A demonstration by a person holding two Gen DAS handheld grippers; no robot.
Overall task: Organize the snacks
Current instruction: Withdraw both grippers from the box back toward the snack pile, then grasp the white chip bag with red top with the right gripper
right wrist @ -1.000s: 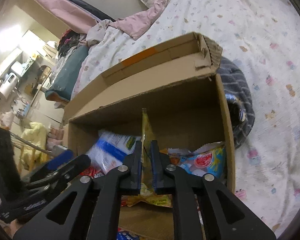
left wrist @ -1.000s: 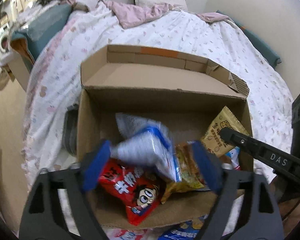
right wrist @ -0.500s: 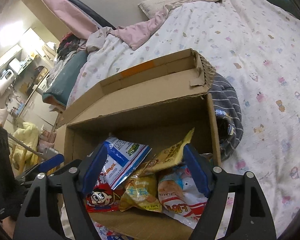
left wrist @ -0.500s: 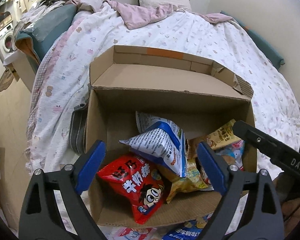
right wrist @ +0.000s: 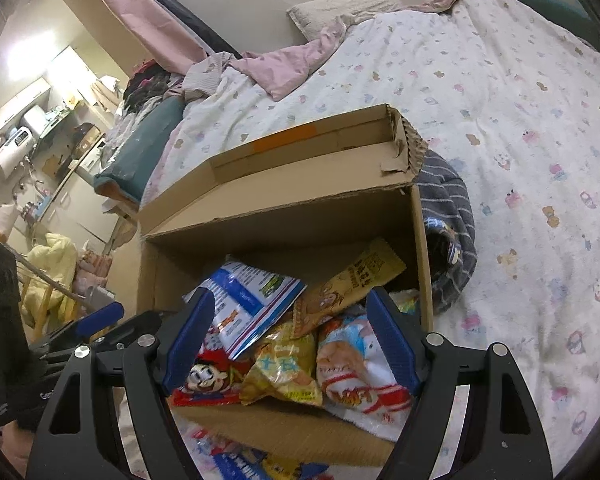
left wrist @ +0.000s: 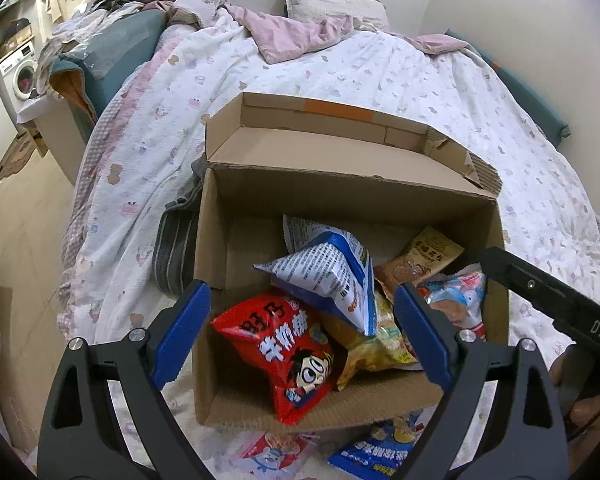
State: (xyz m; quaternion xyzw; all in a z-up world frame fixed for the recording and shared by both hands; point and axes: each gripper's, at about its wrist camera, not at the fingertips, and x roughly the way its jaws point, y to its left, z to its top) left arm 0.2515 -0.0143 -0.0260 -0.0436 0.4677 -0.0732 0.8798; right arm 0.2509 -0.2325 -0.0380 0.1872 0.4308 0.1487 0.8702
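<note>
Hovering over an open cardboard box (left wrist: 212,248) on the bed (left wrist: 380,68), both hand-held grippers, left (left wrist: 300,336) and right (right wrist: 290,336), stand with jaws apart and empty, the right's having just opened; snack packets (right wrist: 284,364) lie piled in the box just beyond their fingertips.

The right gripper (right wrist: 290,336) is seen with its jaws wide apart, nothing pressed between them, above an open cardboard box (right wrist: 422,248) set on the bed (right wrist: 500,120). A blue-and-white packet (right wrist: 256,292), a tan packet (right wrist: 356,276) and a yellow packet (right wrist: 284,372) are piled inside.
</note>
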